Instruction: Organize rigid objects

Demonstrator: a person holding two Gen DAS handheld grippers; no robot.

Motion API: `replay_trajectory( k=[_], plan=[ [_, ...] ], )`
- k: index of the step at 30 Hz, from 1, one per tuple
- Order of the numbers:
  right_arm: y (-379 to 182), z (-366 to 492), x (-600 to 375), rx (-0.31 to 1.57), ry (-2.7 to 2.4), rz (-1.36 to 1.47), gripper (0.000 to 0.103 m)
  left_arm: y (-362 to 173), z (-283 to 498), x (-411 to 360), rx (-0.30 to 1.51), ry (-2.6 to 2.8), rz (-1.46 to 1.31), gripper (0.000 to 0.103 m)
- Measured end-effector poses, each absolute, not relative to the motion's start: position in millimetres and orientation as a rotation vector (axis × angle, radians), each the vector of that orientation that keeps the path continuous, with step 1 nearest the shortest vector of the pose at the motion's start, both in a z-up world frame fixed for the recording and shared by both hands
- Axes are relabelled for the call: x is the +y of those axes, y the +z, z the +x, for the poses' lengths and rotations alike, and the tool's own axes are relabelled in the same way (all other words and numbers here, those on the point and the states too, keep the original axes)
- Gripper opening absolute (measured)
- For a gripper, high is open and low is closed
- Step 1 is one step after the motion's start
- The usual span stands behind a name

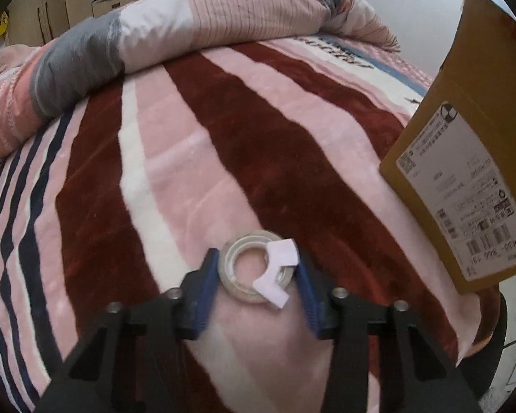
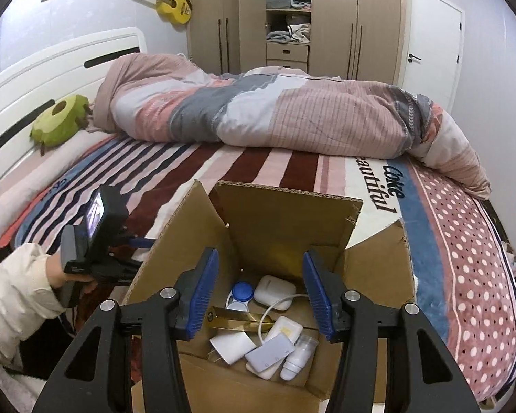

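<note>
The bed (image 2: 292, 168) fills both views, spread with a blanket (image 1: 258, 144) striped in pink, dark red, white and navy, and a rumpled quilt (image 2: 258, 110) heaped across its far half. Only the right wrist view takes in the room: a white headboard (image 2: 51, 69), a beige wardrobe (image 2: 326, 17) with open shelves of clothes, a white door (image 2: 433, 34), a yellow guitar (image 2: 172, 5) hung on the wall, and a green plush toy (image 2: 60, 125) by the headboard.

An open cardboard box (image 2: 285, 227) stands on the bed's near edge. The right wrist view looks down into it, at a white earbud case (image 2: 275, 290), a blue-lidded round case (image 2: 242, 292), a gold bar (image 2: 237, 318), a white charger (image 2: 232, 346), a cable and other small white items. The left wrist view shows only its outer wall, with a shipping label (image 1: 464, 199).

The right claw (image 2: 260, 289) hangs over the box mouth, spread wide and holding nothing.

The left claw (image 1: 258, 272) shows only in its own view; the right wrist view catches just the handset and the sleeved left hand (image 2: 75, 278). It is partly open, one finger on each side of a roll of clear tape (image 1: 254, 268) lying flat on the blanket left of the box. The blue pads (image 1: 208, 282) sit just beside the roll; whether they touch it I cannot tell.
</note>
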State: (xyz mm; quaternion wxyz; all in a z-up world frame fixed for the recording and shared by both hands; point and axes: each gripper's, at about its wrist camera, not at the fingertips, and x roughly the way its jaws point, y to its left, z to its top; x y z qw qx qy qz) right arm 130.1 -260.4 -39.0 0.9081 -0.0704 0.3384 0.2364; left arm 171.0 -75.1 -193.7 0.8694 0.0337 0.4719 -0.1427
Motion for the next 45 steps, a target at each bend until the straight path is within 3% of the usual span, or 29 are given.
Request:
replay_trajectory(
  k=[5, 16, 19, 21, 23, 31, 33, 35, 37, 42, 45],
  plan=[
    [-43, 132, -267, 0.705, 0.493, -0.128, 0.047, -168, 159, -81, 0.941, -0.311, 0.1, 0.04],
    [-55, 131, -274, 0.735, 0.51, -0.146, 0.047, 3, 114, -148, 0.732, -0.57, 0.13, 0.04],
    [-56, 128, -278, 0.733, 0.495, -0.158, 0.058, 15, 117, -188, 0.744, -0.63, 0.174, 0.041],
    [-56, 125, -282, 0.733, 0.493, -0.157, 0.063, 9, 127, -211, 0.799, -0.643, 0.209, 0.055],
    [-58, 122, -286, 0.737, 0.505, -0.141, 0.065, 1, 135, -222, 0.839, -0.646, 0.199, 0.077],
    [-62, 119, -287, 0.742, 0.519, -0.138, 0.065, -9, 136, -208, 0.848, -0.599, 0.141, 0.085],
    [-62, 119, -285, 0.74, 0.528, -0.136, 0.065, -6, 132, -196, 0.825, -0.58, 0.113, 0.09],
    [-60, 118, -283, 0.735, 0.536, -0.136, 0.066, 0, 125, -186, 0.789, -0.542, 0.093, 0.103],
    [-58, 116, -281, 0.717, 0.557, -0.134, 0.071, 7, 113, -172, 0.745, -0.486, 0.077, 0.103],
    [-44, 111, -277, 0.639, 0.626, -0.111, 0.098, 17, 84, -137, 0.66, -0.276, 0.022, 0.103],
    [-33, 106, -275, 0.581, 0.655, -0.09, 0.103, 18, 68, -115, 0.614, -0.193, -0.04, 0.103]
  ],
)
